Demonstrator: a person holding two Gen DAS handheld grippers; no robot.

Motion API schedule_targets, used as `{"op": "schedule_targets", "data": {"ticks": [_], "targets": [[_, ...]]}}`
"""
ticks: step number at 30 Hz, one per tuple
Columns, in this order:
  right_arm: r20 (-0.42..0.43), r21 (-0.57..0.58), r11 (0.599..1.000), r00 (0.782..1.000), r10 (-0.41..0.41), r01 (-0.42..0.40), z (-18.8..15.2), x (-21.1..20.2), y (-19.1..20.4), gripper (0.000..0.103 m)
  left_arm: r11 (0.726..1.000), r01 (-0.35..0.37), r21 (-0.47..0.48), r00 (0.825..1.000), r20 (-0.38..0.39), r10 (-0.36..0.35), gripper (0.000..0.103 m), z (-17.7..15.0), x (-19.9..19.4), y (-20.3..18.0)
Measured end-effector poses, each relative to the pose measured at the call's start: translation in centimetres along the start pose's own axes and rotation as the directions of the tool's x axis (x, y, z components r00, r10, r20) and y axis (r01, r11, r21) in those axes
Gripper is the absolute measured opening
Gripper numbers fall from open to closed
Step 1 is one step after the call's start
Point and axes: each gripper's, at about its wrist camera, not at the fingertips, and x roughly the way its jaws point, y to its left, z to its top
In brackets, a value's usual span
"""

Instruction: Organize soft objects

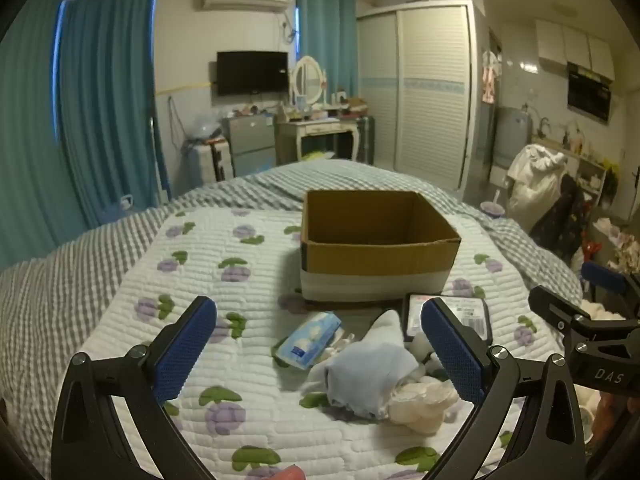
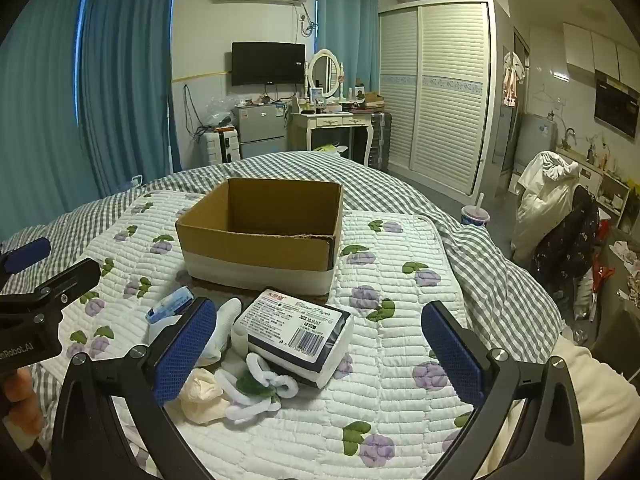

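The left gripper point(image 1: 318, 354), with black arms and blue textured pads, hangs with its fingers spread wide above the white quilted bedspread printed with purple flowers point(image 1: 248, 412), holding nothing. Between its fingers lies a crumpled pale blue cloth point(image 1: 368, 376), touching a cream-coloured soft bundle point(image 1: 420, 402) at its right. Just beyond the cloth sits a small blue-and-white tissue pack point(image 1: 310, 338).

The right gripper point(image 2: 318, 354) is likewise spread wide and empty. Below it lies a white fuzzy looped cord with a green piece point(image 2: 256, 390), touching a large white-and-navy wrapped paper pack with a barcode label point(image 2: 294, 334). A white sock point(image 2: 222, 332) lies beside the pack's left edge, partly hidden by the left finger.

Further back, an open brown cardboard box with a white band round its base point(image 2: 260, 248) stands upright on the bedspread, just behind the scattered items. Beyond it a grey-and-white checked blanket point(image 2: 304, 168) covers the bed.
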Motion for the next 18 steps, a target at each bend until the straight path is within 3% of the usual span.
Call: {"op": "schedule_targets", "data": {"ticks": [18], "targets": [[0.004,-0.010,1.000,1.000,-0.002,0.002,0.19,-0.08,0.35,0.103,1.000,0.001,-0.001,1.000,-0.004,-0.001,0.103,-0.04,-0.03,0.02]]}}
